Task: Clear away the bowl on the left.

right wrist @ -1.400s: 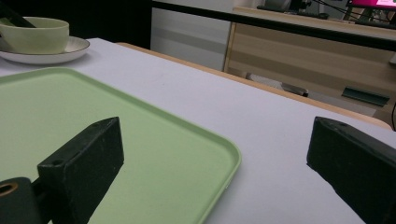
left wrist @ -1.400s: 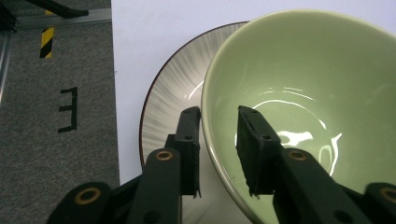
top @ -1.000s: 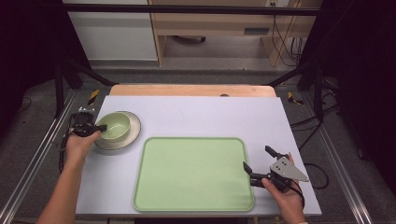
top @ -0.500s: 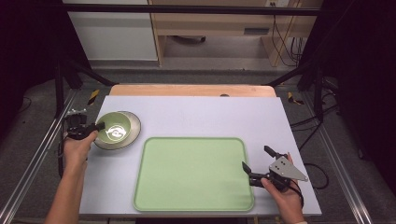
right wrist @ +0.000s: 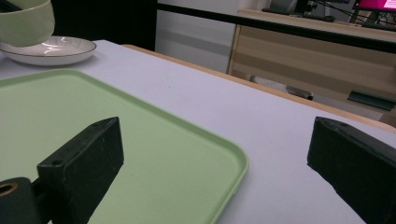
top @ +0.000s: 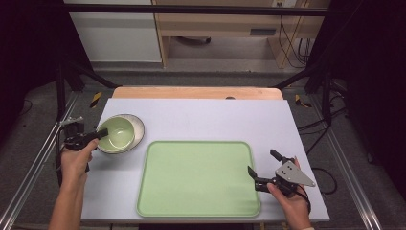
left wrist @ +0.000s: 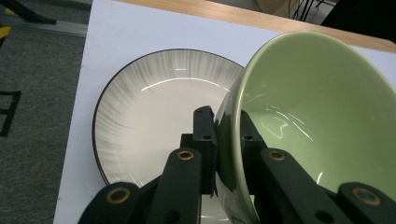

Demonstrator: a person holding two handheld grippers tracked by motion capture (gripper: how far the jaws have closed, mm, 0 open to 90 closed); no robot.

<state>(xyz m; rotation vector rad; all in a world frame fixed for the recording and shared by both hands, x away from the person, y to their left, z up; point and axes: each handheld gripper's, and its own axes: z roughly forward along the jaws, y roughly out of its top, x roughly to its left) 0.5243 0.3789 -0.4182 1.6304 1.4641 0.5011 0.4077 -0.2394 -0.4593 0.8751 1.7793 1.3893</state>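
A pale green bowl (top: 118,133) hangs tilted just above a white dark-rimmed plate (top: 139,126) at the table's left. My left gripper (top: 100,133) is shut on the bowl's near rim. In the left gripper view one jaw sits inside the bowl (left wrist: 317,130) and one outside, with the plate (left wrist: 154,116) below and the left gripper (left wrist: 224,126) pinching the wall. My right gripper (top: 262,162) stands open at the right edge of the light green tray (top: 196,177), nothing between its jaws. The right gripper (right wrist: 215,154) view has the tray corner (right wrist: 93,107), and far off the bowl (right wrist: 25,21) over the plate (right wrist: 51,49).
The white tabletop (top: 230,120) ends in a wooden strip (top: 196,92) at the back. Metal frame rails (top: 33,163) run along both sides. Cables lie on the floor at the right.
The left gripper has closed on the bowl's rim and raised it off the plate, tilting it and carrying it a little rightward. The right gripper has stayed still.
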